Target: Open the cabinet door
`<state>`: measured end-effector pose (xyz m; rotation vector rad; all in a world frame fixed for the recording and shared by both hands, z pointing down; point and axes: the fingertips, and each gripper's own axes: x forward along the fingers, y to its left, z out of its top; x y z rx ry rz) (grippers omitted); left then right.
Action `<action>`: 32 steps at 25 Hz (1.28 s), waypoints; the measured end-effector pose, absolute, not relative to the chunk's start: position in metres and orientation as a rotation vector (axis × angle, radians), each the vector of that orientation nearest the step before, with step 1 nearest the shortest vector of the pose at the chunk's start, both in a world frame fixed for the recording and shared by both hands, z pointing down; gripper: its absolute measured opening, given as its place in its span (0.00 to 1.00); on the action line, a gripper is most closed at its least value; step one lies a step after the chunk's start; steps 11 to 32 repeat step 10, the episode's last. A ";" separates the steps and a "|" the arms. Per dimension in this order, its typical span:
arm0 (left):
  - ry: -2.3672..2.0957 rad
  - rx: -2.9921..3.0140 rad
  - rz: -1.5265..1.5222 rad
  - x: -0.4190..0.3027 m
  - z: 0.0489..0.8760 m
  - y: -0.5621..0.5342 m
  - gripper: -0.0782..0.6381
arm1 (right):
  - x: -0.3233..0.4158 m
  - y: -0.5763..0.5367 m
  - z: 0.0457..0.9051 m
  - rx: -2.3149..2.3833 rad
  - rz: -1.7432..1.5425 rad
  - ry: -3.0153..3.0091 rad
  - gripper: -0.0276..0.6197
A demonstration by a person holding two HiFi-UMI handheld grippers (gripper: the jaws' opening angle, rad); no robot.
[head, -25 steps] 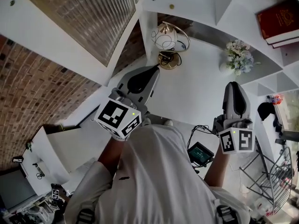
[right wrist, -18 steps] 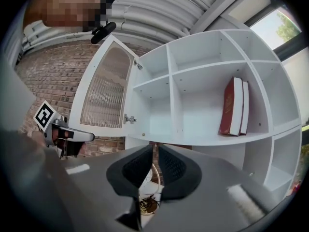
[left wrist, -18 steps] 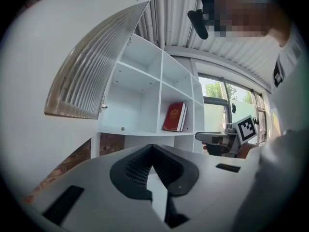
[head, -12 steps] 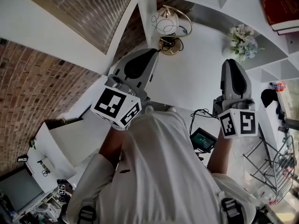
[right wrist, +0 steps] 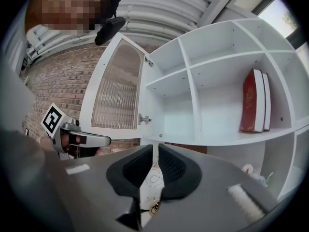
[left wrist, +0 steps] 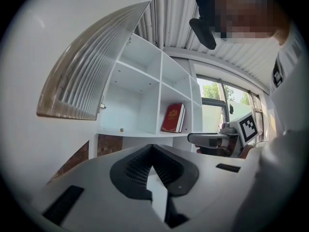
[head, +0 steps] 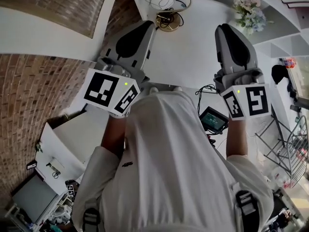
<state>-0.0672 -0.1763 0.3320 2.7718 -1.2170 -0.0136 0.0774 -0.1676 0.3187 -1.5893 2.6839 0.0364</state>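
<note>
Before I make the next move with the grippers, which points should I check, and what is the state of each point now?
1. The cabinet door is swung open: ok.
2. The left gripper is shut, nothing between its jaws: ok.
3. The right gripper is shut, nothing held: ok.
4. Both grippers are apart from the door: ok.
5. The red book stands in its compartment: ok.
6. The hinge is firmly fixed: cannot tell.

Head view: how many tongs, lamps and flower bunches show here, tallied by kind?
Tongs: 2, the left tongs and the right tongs
Lamp: 1
Flower bunch: 1
Total: 4
</note>
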 end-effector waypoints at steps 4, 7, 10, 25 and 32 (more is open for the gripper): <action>-1.205 2.758 -0.018 -0.069 0.336 -0.177 0.12 | 0.072 -0.171 0.319 -1.595 0.003 2.663 0.09; -1.207 2.756 -0.019 -0.070 0.336 -0.178 0.12 | 0.072 -0.174 0.317 -1.597 -0.001 2.652 0.09; -1.199 2.753 -0.020 -0.070 0.336 -0.178 0.12 | 0.072 -0.175 0.318 -1.600 -0.009 2.646 0.09; -1.199 2.753 -0.020 -0.070 0.336 -0.178 0.12 | 0.072 -0.175 0.318 -1.600 -0.009 2.646 0.09; -1.199 2.753 -0.020 -0.070 0.336 -0.178 0.12 | 0.072 -0.175 0.318 -1.600 -0.009 2.646 0.09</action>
